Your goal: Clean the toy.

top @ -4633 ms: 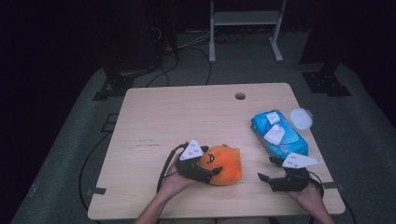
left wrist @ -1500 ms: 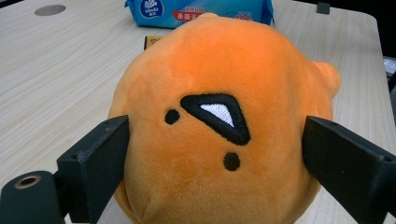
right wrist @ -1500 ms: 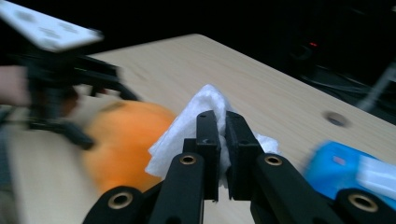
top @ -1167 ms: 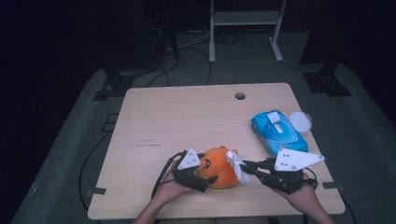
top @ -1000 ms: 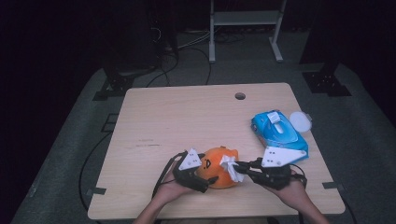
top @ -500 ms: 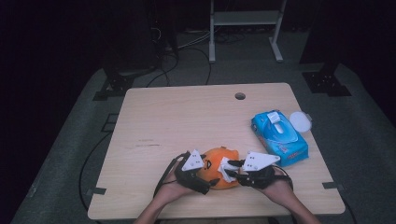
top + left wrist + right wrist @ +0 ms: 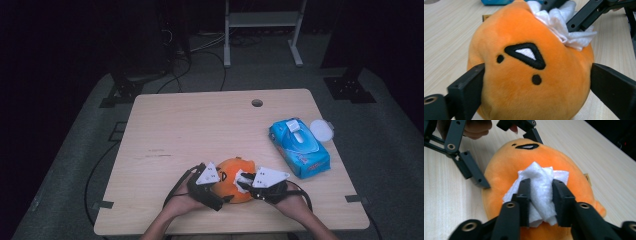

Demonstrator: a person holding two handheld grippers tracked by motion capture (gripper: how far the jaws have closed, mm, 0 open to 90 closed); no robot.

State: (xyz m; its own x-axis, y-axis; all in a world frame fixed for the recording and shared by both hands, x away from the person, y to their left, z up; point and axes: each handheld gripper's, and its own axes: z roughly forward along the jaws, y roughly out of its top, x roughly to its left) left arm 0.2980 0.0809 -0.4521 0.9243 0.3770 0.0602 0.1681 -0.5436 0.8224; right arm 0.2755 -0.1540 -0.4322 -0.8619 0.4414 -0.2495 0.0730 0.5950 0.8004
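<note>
Your left tongs [image 7: 222, 192] stand wide and clamp the orange plush toy [image 7: 235, 179] from both flanks; in the left gripper view the black jaws press into the soft pile on either side of its stitched face. The toy is rounded, egg-like, short-napped fabric, with a black embroidered triangle mouth and two dot eyes. It sits at the near edge of the surface [image 7: 200, 125], between your two hands.

Your right tongs [image 7: 540, 188] are set narrow, jaws pinching a crumpled white wipe [image 7: 541, 192] and holding it down against the top of the toy. Those jaws have just been closing, with the wipe between them. The wipe is bunched, fibrous, folded into uneven peaks.

Farther off to the right lies a blue pack of wipes [image 7: 299, 147], glossy soft plastic, oblong, flat on the surface. Just beside its far corner rests a round white lid [image 7: 321, 130]. The surface is pale wood grain with a round hole [image 7: 257, 103] near its far edge.
</note>
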